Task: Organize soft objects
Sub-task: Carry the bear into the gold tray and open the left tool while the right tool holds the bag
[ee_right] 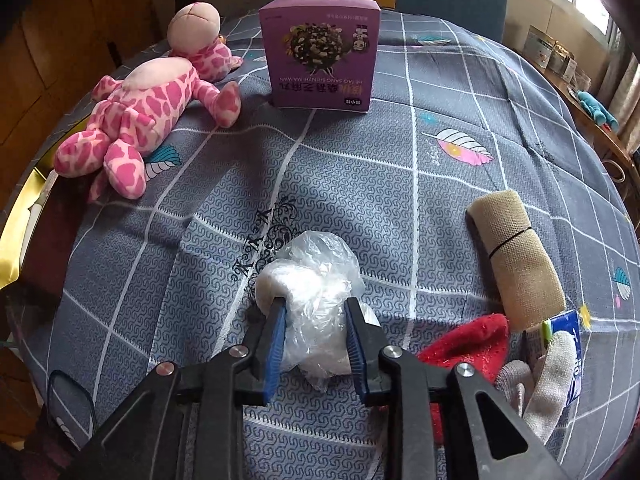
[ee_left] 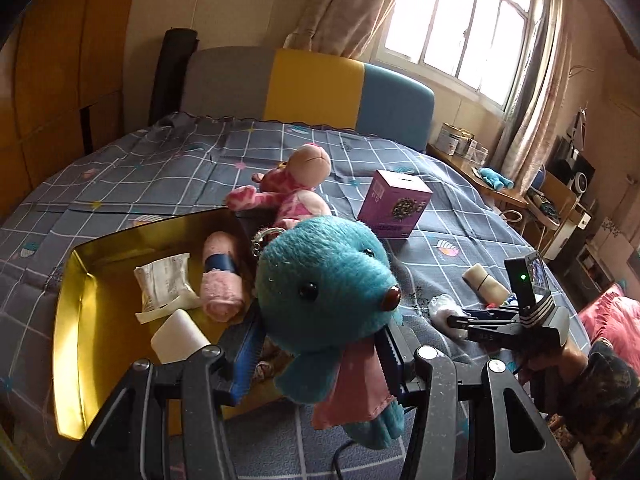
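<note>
My left gripper (ee_left: 320, 344) is shut on a teal plush toy (ee_left: 328, 280) with a pink scarf and holds it up beside the gold tin box (ee_left: 76, 300). The box holds a pink rolled towel (ee_left: 222, 280), a white packet (ee_left: 164, 284) and a white block (ee_left: 178, 336). My right gripper (ee_right: 316, 316) has its jaws on both sides of a white bundle in clear plastic (ee_right: 316, 280) lying on the bed; it also shows in the left wrist view (ee_left: 466, 322). A pink spotted plush (ee_right: 148, 100) lies at the far left.
A purple carton (ee_right: 320, 52) stands on the grey checked bedspread (ee_right: 400, 200). A beige rolled cloth (ee_right: 516, 260), a red cloth (ee_right: 472, 340), a grey glove (ee_right: 548, 380) and a blue tissue pack (ee_right: 568, 328) lie at the right. A cluttered desk (ee_left: 500, 192) stands beyond the bed.
</note>
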Demonstrator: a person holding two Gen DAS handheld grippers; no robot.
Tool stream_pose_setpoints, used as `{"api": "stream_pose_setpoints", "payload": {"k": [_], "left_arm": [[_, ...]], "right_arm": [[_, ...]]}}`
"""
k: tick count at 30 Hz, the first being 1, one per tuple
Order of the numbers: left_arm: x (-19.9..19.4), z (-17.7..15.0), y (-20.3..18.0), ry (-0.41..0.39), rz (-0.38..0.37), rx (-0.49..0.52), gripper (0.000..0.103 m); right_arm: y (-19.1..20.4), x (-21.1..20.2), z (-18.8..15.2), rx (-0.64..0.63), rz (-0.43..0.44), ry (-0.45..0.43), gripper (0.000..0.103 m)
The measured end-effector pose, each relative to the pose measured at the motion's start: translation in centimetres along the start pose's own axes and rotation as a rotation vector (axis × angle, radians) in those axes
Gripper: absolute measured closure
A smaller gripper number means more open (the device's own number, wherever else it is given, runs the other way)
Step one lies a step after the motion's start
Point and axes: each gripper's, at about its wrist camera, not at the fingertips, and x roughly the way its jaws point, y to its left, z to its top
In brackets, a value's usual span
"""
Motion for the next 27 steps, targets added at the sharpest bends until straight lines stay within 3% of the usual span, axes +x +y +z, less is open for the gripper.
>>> {"api": "stream_pose_setpoints", "payload": {"k": [9, 13, 20, 27], "left_arm": [[-0.6, -0.7, 1.6, 0.016, 0.029, -0.027, 0.050], [-1.1, -0.8, 3.9, 0.017, 0.061, -0.075, 0.050], [-2.3, -0.4, 12.6, 0.008, 0.253, -0.195, 0.050], [2.0, 0.6, 18.9, 0.112, 0.396, -0.186, 0.050]], "right_arm": [[-0.2, 0.2, -0.1, -0.003, 0.012, -0.008, 0.075], [0.1, 0.1, -0.2, -0.018, -0.005, -0.014, 0.075], [0.3, 0.0, -0.2, -0.030, -0.013, -0.017, 0.075], [0.2, 0.0, -0.2, -0.030, -0.012, -0.019, 0.075]]}}
